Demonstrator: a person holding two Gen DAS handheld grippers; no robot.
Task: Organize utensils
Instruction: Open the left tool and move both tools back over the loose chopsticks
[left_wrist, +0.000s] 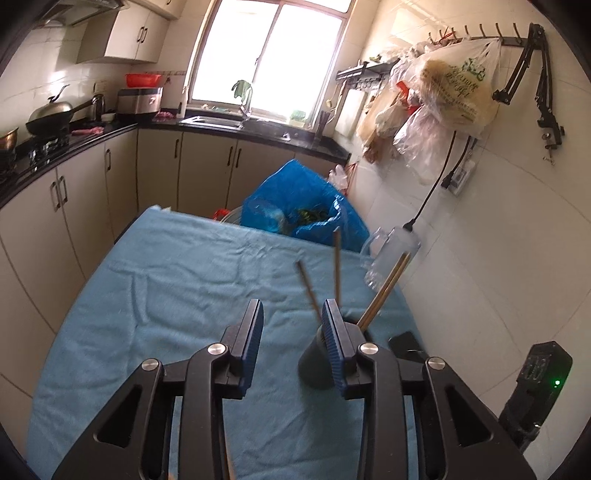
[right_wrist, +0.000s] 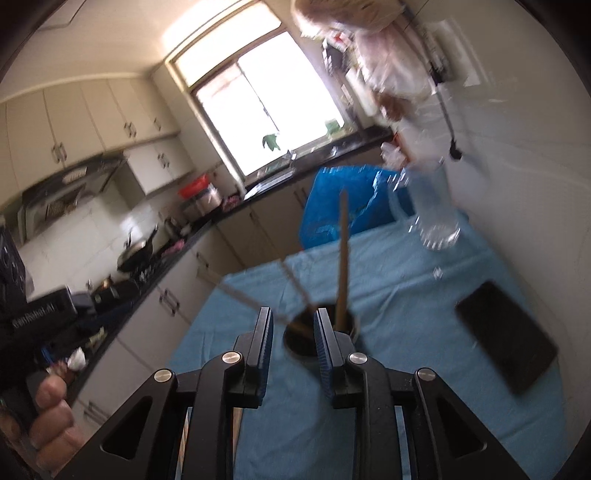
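A dark round holder cup (left_wrist: 314, 363) stands on the blue cloth (left_wrist: 166, 288) and holds several wooden chopsticks (left_wrist: 336, 266) that lean outward. My left gripper (left_wrist: 291, 317) is open and empty, its right finger just in front of the cup. In the right wrist view the same cup (right_wrist: 301, 338) with chopsticks (right_wrist: 343, 254) sits just beyond my right gripper (right_wrist: 293, 325), which is open and empty. That view is blurred and tilted.
A clear glass mug (left_wrist: 391, 254) stands at the table's far right by the wall. A black phone (right_wrist: 506, 332) lies on the cloth at the right. A blue plastic bag (left_wrist: 306, 203) sits beyond the table's far edge. Kitchen counters run along the left.
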